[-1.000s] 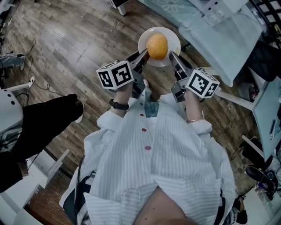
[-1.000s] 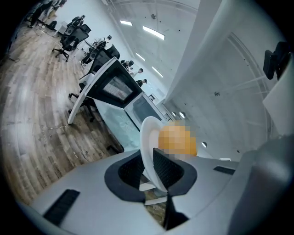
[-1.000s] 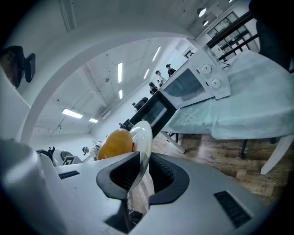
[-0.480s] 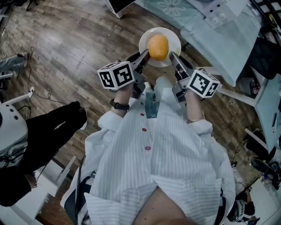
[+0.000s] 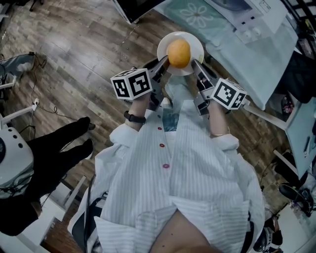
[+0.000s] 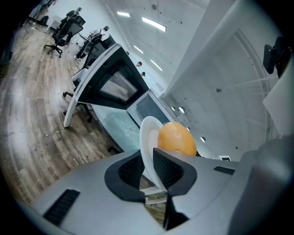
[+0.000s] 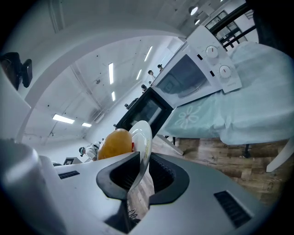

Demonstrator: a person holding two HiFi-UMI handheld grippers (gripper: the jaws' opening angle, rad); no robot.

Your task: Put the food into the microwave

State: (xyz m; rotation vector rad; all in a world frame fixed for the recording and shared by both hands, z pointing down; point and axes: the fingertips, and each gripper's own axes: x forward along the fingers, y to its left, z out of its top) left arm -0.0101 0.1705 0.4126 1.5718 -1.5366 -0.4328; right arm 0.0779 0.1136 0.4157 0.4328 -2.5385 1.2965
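A round orange piece of food (image 5: 178, 53) sits on a white plate (image 5: 196, 42), which I carry in the air between both grippers. My left gripper (image 5: 163, 62) is shut on the plate's left rim and my right gripper (image 5: 195, 64) is shut on its right rim. In the left gripper view the plate (image 6: 146, 134) stands edge-on in the jaws of the left gripper (image 6: 148, 167), with the food (image 6: 176, 137) beside it. The right gripper view shows the plate (image 7: 143, 137), the food (image 7: 115, 143) and the right gripper (image 7: 140, 172). Ahead stands a white microwave (image 7: 193, 75), its dark door (image 7: 144, 110) swung open.
The microwave rests on a table with a pale flowered cloth (image 5: 256, 54), just beyond the plate. Its open door (image 5: 136, 7) juts out over the wooden floor. A person in dark clothing (image 5: 44, 158) is at the left. Office chairs (image 6: 64, 32) stand far off.
Both grippers have carried the plate forward toward the table; the table and the open microwave door now reach further into the head view. The dark-clothed person at the left has shifted.
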